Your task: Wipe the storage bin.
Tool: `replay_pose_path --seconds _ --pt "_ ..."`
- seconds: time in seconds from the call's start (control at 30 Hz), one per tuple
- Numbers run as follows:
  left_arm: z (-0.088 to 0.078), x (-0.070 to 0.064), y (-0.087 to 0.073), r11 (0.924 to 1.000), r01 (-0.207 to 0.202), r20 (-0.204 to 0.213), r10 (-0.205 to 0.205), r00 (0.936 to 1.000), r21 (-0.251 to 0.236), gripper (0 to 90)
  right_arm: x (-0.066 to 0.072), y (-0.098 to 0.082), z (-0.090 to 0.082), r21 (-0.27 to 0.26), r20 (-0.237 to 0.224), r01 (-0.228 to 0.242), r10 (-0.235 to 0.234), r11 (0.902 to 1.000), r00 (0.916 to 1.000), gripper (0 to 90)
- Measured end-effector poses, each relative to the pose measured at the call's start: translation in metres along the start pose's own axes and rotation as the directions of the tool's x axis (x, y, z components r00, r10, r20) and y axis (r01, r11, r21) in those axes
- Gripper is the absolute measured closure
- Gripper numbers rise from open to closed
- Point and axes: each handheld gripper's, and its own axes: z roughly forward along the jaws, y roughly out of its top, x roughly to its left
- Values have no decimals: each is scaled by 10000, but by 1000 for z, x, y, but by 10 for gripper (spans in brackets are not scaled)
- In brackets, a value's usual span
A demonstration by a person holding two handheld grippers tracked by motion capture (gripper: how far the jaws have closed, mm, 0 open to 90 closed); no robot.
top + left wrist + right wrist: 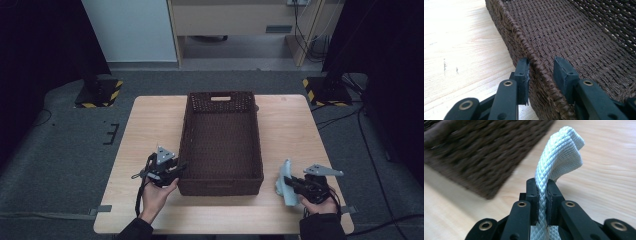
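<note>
On the wooden bench (pixel 150 125) sits a brown woven basket (pixel 220 145), no label readable. Left hand-held gripper (pixel 540 72) straddles its rim, jaws apart. Right hand-held gripper (pixel 541 192) clamps a folded white cloth (pixel 559 152) beside the basket.

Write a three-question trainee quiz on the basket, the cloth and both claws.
1. True or false: the right claw is clamped on the folded white cloth.
2. The left claw straddles which part of the wicker basket: A) handle cutout B) side rim C) underside
3. What surface does the basket stand on?

Key: 1 true. 2 B; its jaws sit either side of the rim with a gap showing. 3 the wooden table.
</note>
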Motion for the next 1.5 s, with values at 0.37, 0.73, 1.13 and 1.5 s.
replay_pose_path --seconds 0.37,0.73,1.13,1.5 --pt "0 1 0 10000 57 49 -57 10000 -18 646 -42 -8 -6 234 1532 -568 526 9981 9868 832" --pt "0 1 0 9999 103 99 -103 9999 -25 644 -48 -13 10 1057 2300 -319 67 9939 9732 767" --pt "1 3 -1 9997 219 319 -217 9993 -78 639 -48 -6 4 118 2693 68 -97 9999 9630 539" --pt "-1 7 0 9998 181 288 -180 9994 -52 676 -32 20 -1 -548 2415 520 -372 9971 9697 517"
